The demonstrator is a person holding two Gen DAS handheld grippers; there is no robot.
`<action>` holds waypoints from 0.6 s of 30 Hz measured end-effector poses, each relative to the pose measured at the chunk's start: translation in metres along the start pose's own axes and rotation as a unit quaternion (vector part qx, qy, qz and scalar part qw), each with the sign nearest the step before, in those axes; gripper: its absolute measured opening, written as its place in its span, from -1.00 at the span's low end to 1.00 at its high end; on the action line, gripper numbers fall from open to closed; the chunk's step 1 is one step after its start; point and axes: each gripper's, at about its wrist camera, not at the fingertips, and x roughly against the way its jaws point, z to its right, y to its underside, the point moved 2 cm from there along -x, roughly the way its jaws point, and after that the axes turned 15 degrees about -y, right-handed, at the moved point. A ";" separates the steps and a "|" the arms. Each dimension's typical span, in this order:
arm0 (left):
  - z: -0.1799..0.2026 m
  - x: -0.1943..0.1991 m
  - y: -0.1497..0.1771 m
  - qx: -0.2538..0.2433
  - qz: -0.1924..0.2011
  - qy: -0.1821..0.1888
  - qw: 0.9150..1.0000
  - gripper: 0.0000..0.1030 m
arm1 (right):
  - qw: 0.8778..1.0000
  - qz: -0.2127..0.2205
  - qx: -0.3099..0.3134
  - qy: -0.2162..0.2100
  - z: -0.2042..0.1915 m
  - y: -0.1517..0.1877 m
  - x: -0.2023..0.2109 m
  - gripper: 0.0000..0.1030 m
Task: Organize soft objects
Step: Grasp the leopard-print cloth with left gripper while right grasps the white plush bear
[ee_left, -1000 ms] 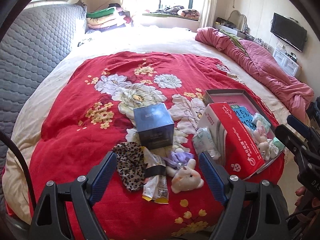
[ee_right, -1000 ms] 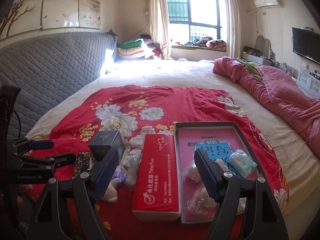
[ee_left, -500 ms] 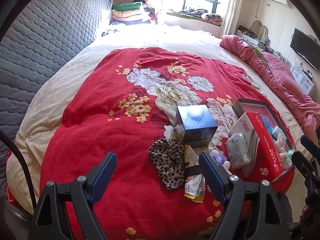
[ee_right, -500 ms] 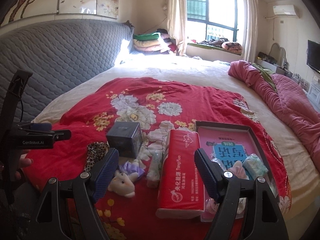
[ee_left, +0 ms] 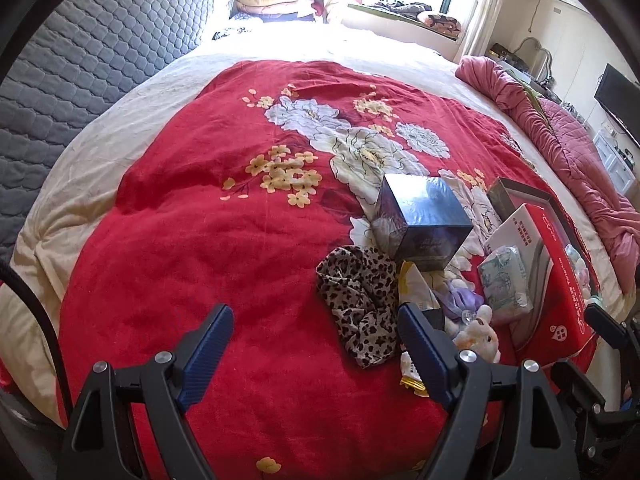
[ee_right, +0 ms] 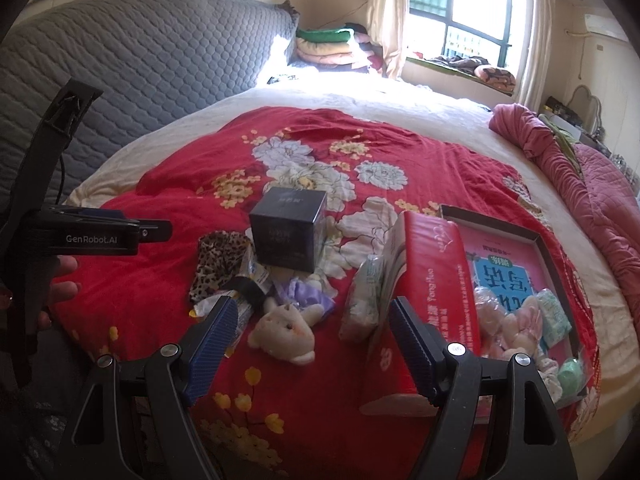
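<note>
Both grippers hover above the near edge of the bed, their jaws spread wide with nothing between them. The left gripper faces bare red blanket, the clutter lying off to its right; the right gripper looks straight at the pile.

Nearest the bed's front edge lies a small cream plush bear with a purple dress, flat on the red floral blanket. Just beside it on the left, a crinkled yellow-and-white snack wrapper is touching a leopard-print fabric scrunchie. To the bear's right a pale green soft pack of tissues leans against the side of a long red cardboard tissue box.

Right of that red box, near the bed's right-hand front corner, sits a shallow dark-rimmed tray with a pink printed lining. It holds several soft things — pale pink plush pieces, another small green tissue pack and a mint-green round item, too blurred to tell what it is.

Behind the scrunchie stands a dark blue glossy cube-shaped box, upright on the blanket's white flowers.

Further back the blanket ends on a cream bedsheet. A rumpled pink quilt runs along the bed's right edge, a grey quilted headboard lines the left, and folded blankets are stacked at the far corner.
</note>
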 end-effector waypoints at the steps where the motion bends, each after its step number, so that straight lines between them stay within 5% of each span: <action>1: -0.001 -0.006 0.002 0.001 -0.008 0.003 1.000 0.62 | 1.000 -0.005 0.000 0.000 -0.001 0.002 -0.005 0.53; 18: 0.005 -0.047 0.011 0.002 -0.043 0.025 0.999 0.62 | 0.998 -0.061 0.004 0.026 -0.004 0.010 -0.077 0.53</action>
